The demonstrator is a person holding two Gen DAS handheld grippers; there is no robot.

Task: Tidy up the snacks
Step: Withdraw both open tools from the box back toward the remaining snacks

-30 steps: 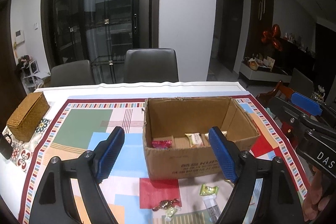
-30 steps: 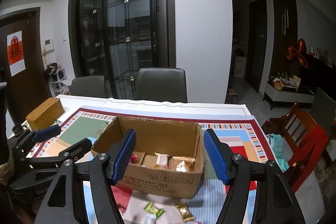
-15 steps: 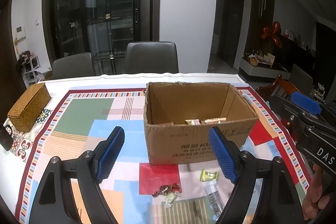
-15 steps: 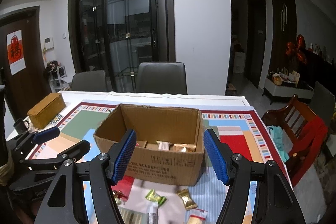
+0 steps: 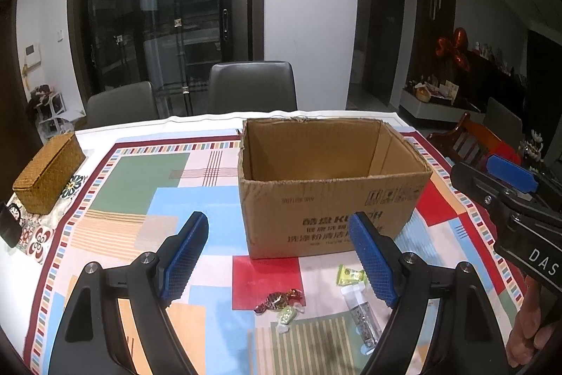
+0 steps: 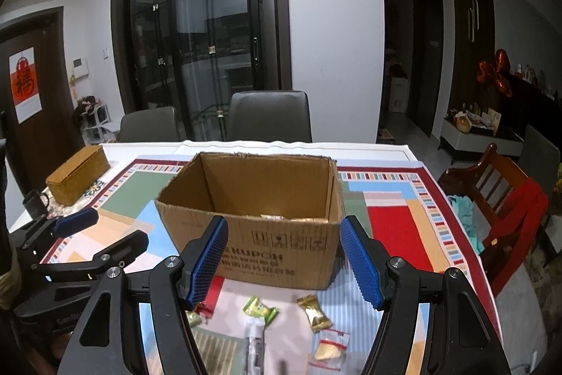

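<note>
Tablecloth (image 5: pixel 168 178) | both hand-held grippers (image 5: pixel 277 255) (image 6: pixel 284 259) wide | gold candy (image 6: pixel 313 307) right view only | red candy (image 5: pixel 279 299) left

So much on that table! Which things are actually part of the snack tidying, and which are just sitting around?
Part of the job:
- cardboard box
- green candy
- gold candy
- red candy
- clear tube
- clear packet
- left tongs and right tongs, both open

Just lying about:
- woven box
- black mug
- grey chair
- wooden chair
</note>
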